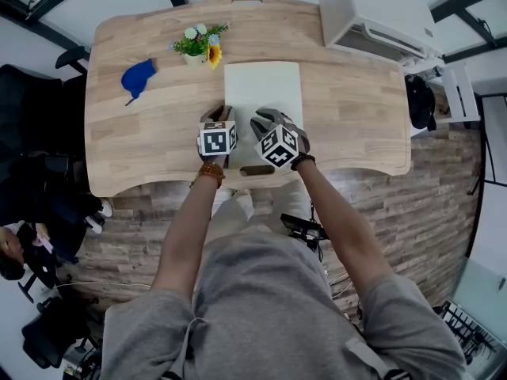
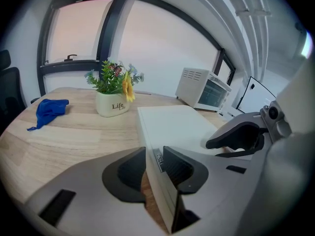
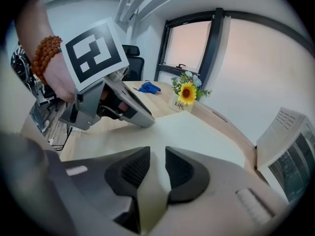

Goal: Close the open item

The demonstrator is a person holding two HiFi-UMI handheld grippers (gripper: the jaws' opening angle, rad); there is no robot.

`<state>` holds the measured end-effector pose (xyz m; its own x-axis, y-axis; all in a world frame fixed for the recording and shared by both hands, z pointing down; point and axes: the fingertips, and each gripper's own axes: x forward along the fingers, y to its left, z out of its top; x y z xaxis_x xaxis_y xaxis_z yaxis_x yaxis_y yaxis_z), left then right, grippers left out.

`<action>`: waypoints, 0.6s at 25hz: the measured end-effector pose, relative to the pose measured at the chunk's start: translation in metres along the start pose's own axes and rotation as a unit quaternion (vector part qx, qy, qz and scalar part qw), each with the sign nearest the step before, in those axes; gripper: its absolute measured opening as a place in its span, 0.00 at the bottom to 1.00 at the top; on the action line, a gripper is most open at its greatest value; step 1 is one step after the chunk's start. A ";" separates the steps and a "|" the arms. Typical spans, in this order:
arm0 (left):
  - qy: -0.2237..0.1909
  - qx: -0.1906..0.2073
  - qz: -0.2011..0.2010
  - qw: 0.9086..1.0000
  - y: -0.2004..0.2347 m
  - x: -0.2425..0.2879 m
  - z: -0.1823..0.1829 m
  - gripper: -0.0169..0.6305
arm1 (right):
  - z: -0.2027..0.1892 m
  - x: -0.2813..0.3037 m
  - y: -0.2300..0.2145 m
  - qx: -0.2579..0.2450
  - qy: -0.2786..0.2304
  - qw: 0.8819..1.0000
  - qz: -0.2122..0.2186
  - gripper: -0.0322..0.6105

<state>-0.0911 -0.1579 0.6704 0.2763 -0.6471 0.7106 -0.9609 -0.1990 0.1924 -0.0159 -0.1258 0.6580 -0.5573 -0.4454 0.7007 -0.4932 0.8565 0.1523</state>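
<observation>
A white laptop (image 1: 263,89) lies flat on the wooden table (image 1: 150,153) with its lid down. My left gripper (image 1: 220,114) is at the laptop's near left corner. In the left gripper view the laptop's (image 2: 172,124) thin side edge stands between the jaws of the left gripper (image 2: 153,159), and a strip of wood shows between the left pad and that edge. My right gripper (image 1: 265,121) hovers over the near part of the lid. In the right gripper view the right gripper (image 3: 157,166) is open, with only the white lid (image 3: 197,132) showing through the gap.
A potted flower (image 1: 200,46) stands just beyond the laptop's far left corner. A blue cloth (image 1: 138,77) lies further left. A white microwave oven (image 1: 380,18) sits at the table's far right. A black chair (image 1: 32,109) stands left of the table.
</observation>
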 end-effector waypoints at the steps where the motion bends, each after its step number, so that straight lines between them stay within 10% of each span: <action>1: -0.002 0.001 0.003 1.000 0.000 -0.001 0.001 0.20 | 0.000 -0.002 0.000 0.003 -0.004 1.000 -0.001 0.21; 15: -0.113 0.064 -0.019 0.991 -0.014 -0.051 0.059 0.28 | 0.061 -0.062 -0.024 0.064 -0.124 0.989 -0.050 0.21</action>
<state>-0.0906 -0.1650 0.5913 0.3226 -0.7825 0.5325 -0.9438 -0.3086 0.1182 -0.0100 -0.1342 0.5682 -0.6408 -0.5899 0.4914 -0.6253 0.7723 0.1117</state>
